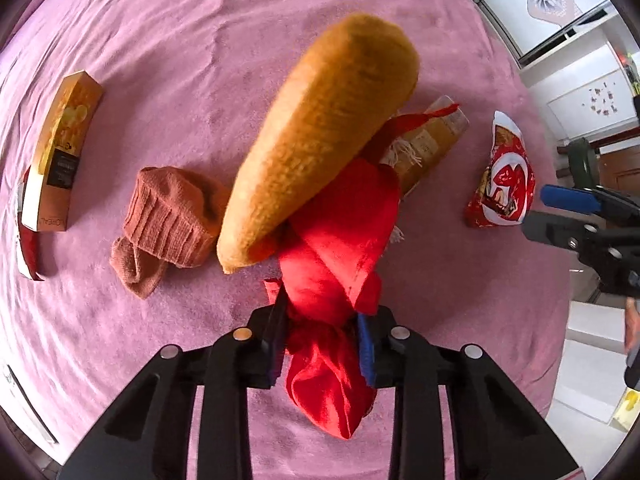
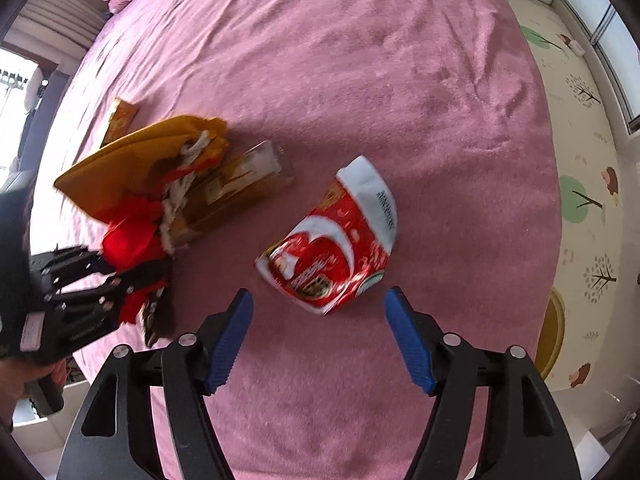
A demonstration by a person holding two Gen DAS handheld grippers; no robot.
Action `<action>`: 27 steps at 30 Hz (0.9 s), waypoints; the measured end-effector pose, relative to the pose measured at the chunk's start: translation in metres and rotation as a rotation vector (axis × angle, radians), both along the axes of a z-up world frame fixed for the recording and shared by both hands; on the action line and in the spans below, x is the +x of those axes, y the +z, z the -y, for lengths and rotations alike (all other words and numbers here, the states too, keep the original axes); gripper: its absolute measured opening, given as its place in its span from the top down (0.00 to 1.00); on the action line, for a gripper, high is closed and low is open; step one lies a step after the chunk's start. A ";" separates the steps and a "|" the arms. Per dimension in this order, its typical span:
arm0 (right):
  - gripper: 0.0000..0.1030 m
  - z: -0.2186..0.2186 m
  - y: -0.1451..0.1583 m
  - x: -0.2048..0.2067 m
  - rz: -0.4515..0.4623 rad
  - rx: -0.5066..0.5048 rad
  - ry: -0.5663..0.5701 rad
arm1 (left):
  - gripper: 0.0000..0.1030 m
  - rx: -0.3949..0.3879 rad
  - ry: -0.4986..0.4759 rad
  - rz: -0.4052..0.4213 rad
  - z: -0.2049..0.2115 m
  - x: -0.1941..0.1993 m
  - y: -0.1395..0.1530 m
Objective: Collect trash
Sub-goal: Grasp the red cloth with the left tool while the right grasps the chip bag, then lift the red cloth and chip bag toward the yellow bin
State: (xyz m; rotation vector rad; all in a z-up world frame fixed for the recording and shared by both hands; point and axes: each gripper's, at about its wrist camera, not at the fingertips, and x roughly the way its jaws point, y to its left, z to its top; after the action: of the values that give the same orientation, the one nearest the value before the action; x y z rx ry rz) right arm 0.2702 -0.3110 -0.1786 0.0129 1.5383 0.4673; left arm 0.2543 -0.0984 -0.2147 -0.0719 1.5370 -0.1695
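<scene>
- The left gripper (image 1: 322, 330) points down at the pink blanket (image 1: 200, 60), its jaws closed on a bunched red cloth (image 1: 340, 240).
- A mustard felt piece (image 1: 320, 136) hangs joined to the red cloth, lifted with it and tilted above the blanket.
- The right gripper (image 2: 320, 336) has its jaws wide apart and holds nothing.
- The red snack bag (image 2: 332, 240), crumpled with a white end, lies flat on the blanket just ahead of the right gripper, in line with the gap between its blue pads (image 2: 230, 344), not touched.
- A clear-topped yellow box (image 2: 240, 184) lies left of the bag, partly under the lifted cloth.
- Further left of the bag, past the cloth, a rust knit sock (image 1: 168, 220) lies crumpled.
- Beyond the sock, a gold carton (image 1: 60, 148) lies near the blanket's edge.
- A patterned mat (image 2: 580, 160) covers the floor right of the bag, off the bed.
</scene>
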 end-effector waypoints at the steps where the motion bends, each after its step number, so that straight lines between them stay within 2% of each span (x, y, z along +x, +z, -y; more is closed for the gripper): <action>1: 0.34 0.000 -0.003 0.004 -0.005 -0.008 -0.012 | 0.72 -0.006 0.005 -0.001 0.001 0.000 0.001; 10: 0.30 -0.013 -0.025 0.032 -0.046 -0.067 -0.046 | 0.74 -0.089 0.062 0.003 -0.019 -0.009 0.017; 12: 0.37 -0.018 -0.025 0.033 -0.035 -0.075 -0.034 | 0.74 -0.100 0.062 0.001 -0.019 -0.011 0.020; 14: 0.57 -0.023 -0.025 0.030 -0.037 -0.069 -0.012 | 0.75 -0.101 0.054 0.003 -0.018 -0.016 0.024; 17: 0.69 -0.026 -0.018 0.019 -0.013 -0.062 0.016 | 0.75 -0.107 0.048 0.006 -0.016 -0.024 0.029; 20: 0.73 -0.022 -0.007 0.003 -0.001 -0.050 0.053 | 0.75 -0.113 0.041 0.013 -0.014 -0.035 0.037; 27: 0.73 0.005 0.027 -0.041 -0.004 0.016 0.079 | 0.75 -0.115 -0.011 0.015 0.016 -0.066 0.055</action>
State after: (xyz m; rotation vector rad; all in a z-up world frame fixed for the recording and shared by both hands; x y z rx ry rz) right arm 0.2295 -0.3162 -0.1521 -0.0351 1.5426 0.5427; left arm 0.1886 -0.1142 -0.1593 -0.1532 1.5125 -0.2661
